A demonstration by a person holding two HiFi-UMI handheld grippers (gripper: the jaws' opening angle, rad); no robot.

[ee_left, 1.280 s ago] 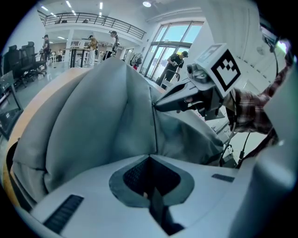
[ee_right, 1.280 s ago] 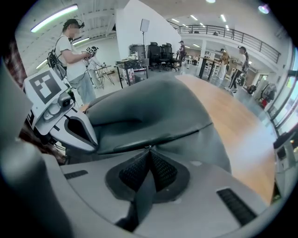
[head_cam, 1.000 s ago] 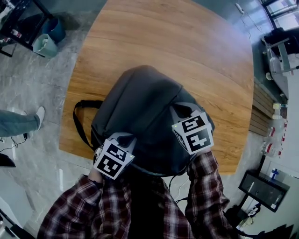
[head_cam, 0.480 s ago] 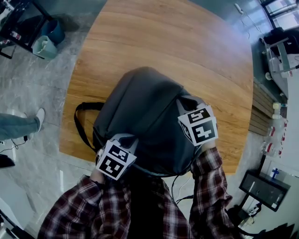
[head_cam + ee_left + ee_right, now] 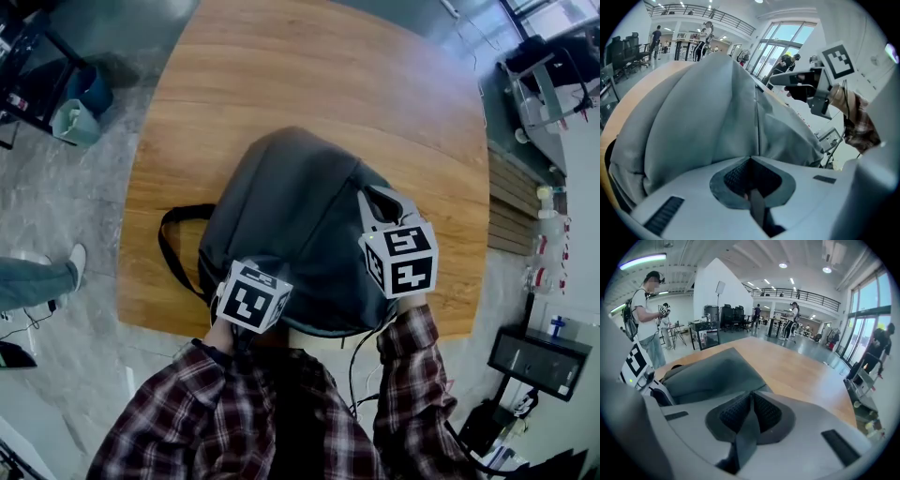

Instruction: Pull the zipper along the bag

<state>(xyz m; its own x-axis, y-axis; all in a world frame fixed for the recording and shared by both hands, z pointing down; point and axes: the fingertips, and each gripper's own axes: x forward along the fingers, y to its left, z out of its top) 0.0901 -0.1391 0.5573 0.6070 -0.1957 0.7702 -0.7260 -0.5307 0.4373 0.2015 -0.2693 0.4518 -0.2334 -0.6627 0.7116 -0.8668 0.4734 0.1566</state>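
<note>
- Left gripper view: left gripper (image 5: 751,161) clamped shut on a dark tab (image 5: 757,211), bag fabric just ahead.
- Right gripper (image 5: 751,397): closed on a grey strap (image 5: 745,437).
- Two plaid sleeves (image 5: 234,412) reach forward.
- One grey bag (image 5: 291,211) lies on one wooden table (image 5: 281,66), with both grippers at its near end.

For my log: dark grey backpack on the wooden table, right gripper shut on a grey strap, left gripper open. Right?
Not quite: the left gripper is shut too, pinching a dark strip, as the left gripper view shows. The rest holds.
</note>
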